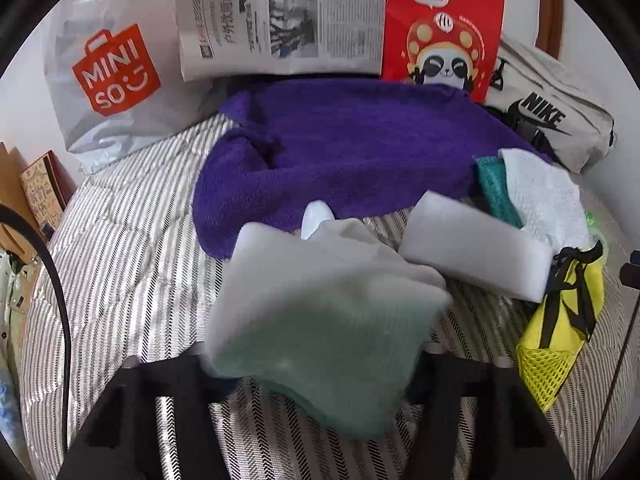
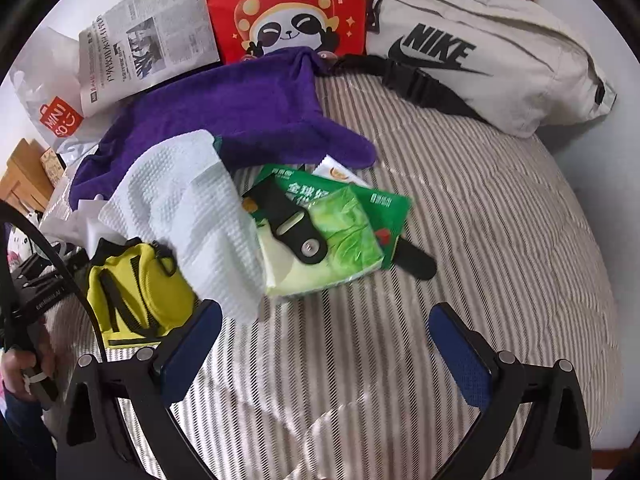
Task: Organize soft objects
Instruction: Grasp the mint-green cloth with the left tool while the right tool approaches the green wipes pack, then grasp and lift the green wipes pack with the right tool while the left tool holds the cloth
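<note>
Left wrist view: the left gripper (image 1: 320, 360) is closed on a pale green and grey cloth (image 1: 320, 320), which bunches up between its black fingers and hides their tips. The cloth is blurred. Just ahead of it to the right a white foam block (image 1: 474, 252) lies on the striped bedcover (image 1: 132, 260). Beyond both spreads a purple towel (image 1: 340, 148). To the right of the foam block sit a white textured towel (image 1: 548, 200) over a teal cloth (image 1: 494, 192), and nearer the gripper a yellow mesh pouch (image 1: 560, 320). At the far edge stand a Miniso bag (image 1: 116, 76), a newspaper (image 1: 280, 20), a red panda bag (image 1: 444, 28) and a Nike waist bag (image 1: 556, 120).

Right wrist view: the right gripper (image 2: 324, 344) hangs above the bedcover with its blue-padded fingers (image 2: 192, 344) wide apart and nothing between them. Just ahead to the left, the white textured towel drapes beside the left finger, touching the yellow mesh pouch. Straight ahead lies a green tissue pack (image 2: 336, 236) with a black strap (image 2: 288, 220) across it. The purple towel lies further on.
</note>
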{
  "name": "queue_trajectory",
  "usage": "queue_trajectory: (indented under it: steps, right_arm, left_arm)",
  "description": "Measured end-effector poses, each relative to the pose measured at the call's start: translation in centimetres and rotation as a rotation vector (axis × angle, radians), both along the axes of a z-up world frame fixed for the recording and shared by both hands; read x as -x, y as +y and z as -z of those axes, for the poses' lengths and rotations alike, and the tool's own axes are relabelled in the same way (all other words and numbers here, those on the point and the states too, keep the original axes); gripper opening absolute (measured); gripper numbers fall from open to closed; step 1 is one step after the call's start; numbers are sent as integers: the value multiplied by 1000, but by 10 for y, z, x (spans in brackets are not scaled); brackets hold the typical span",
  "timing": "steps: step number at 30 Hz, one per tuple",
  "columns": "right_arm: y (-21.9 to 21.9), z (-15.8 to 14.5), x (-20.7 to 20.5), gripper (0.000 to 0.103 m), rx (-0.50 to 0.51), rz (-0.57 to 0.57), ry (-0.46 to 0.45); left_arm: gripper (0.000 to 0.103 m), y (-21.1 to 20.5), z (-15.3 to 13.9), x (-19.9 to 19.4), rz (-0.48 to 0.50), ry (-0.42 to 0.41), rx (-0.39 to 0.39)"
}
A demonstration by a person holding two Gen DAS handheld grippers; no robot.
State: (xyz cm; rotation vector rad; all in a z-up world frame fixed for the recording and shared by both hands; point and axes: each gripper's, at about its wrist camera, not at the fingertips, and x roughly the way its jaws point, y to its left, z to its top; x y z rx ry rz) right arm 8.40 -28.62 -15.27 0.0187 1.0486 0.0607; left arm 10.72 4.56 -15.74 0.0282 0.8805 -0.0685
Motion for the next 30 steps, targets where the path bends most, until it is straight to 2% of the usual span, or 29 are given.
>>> queue_trajectory:
  steps: [2,3,5,12,16,18,21,30]
  right_arm:
    - [-1,-1,-2,101,18,-9,-22]
    - [-1,-1,-3,101,26,-11,-33]
    - [-2,1,-8,99,36,-16,-39]
    - [3,18,-26,98,44,-55,-25]
    - [11,29,-37,98,121,-68,-28]
    - [12,34,-41,94,152,-59,-25]
    - [12,36,-44,75,142,-85,-40]
    - [-5,18,-19,75,99,-85,-22]
  left_arm:
    - [35,5,0,0,-1,1,27]
    - [35,7,-1,0,-5,0,36]
    - [26,11,-1,1,-18,-1,51]
    - [25,10,0,1,-23,1,39]
    - [25,9,-1,1,-23,3,43]
    - [25,9,-1,0,-23,4,51]
    - [27,10,0,0,-22,4,51]
    - [27,7,0,0,-21,5,25]
